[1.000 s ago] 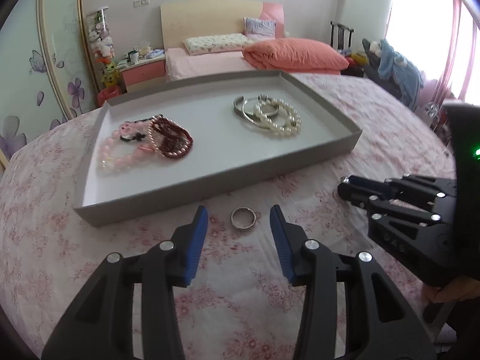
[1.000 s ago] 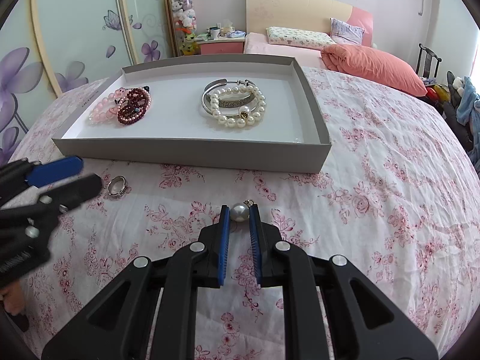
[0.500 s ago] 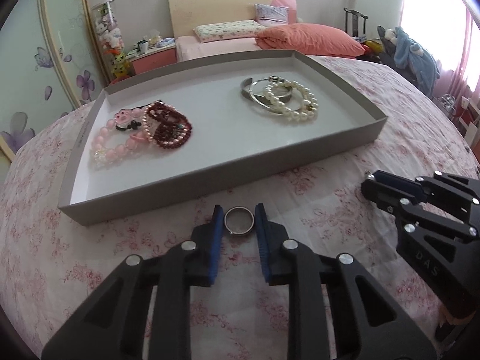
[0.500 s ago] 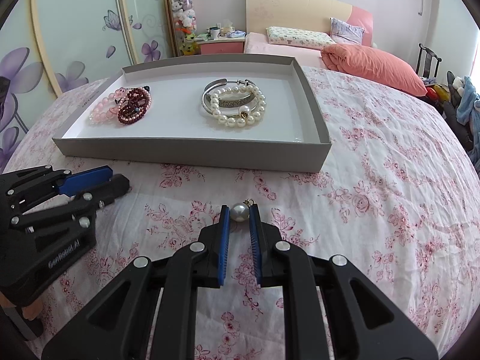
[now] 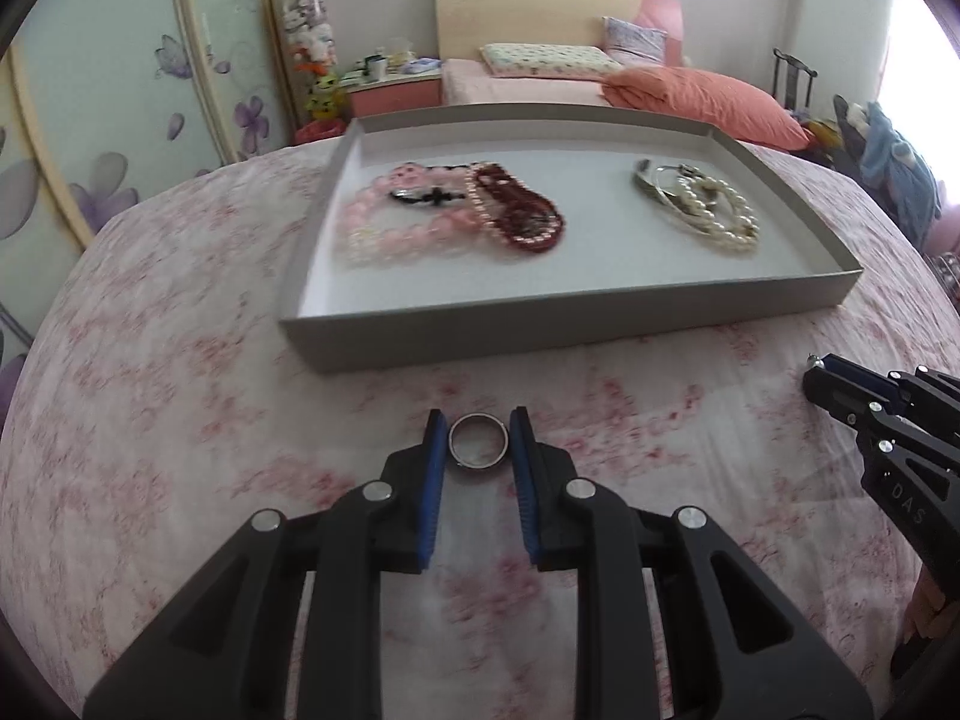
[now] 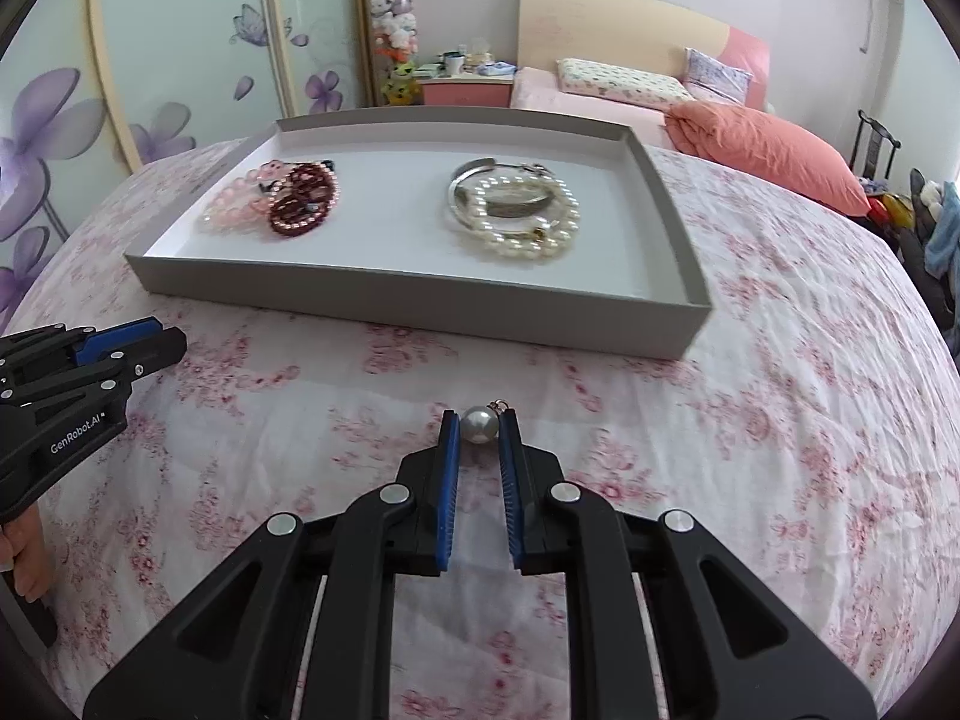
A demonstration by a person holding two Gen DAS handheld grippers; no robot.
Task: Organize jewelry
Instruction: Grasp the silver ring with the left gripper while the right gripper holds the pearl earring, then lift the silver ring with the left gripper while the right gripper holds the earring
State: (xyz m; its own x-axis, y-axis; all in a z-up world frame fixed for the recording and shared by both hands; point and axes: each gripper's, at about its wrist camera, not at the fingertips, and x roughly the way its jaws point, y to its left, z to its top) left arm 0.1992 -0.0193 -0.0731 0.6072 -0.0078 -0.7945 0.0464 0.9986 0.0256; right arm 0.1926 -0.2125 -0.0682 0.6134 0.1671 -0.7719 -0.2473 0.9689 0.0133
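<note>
The left gripper (image 5: 479, 441) is clamped on a plain silver ring (image 5: 478, 449), the right gripper (image 6: 480, 429) on a pearl pendant (image 6: 478, 425) with a small loop, both just above the floral surface (image 6: 750, 420). Best to lift each one level and clear the grey tray's (image 6: 420, 306) near wall before releasing beside the bracelets. Both pieces look smooth and slippery.

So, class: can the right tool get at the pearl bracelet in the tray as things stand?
Probably not yet: the right tool is shut on a pearl pendant. Otherwise nothing blocks the pearl bracelet in the open tray.
</note>
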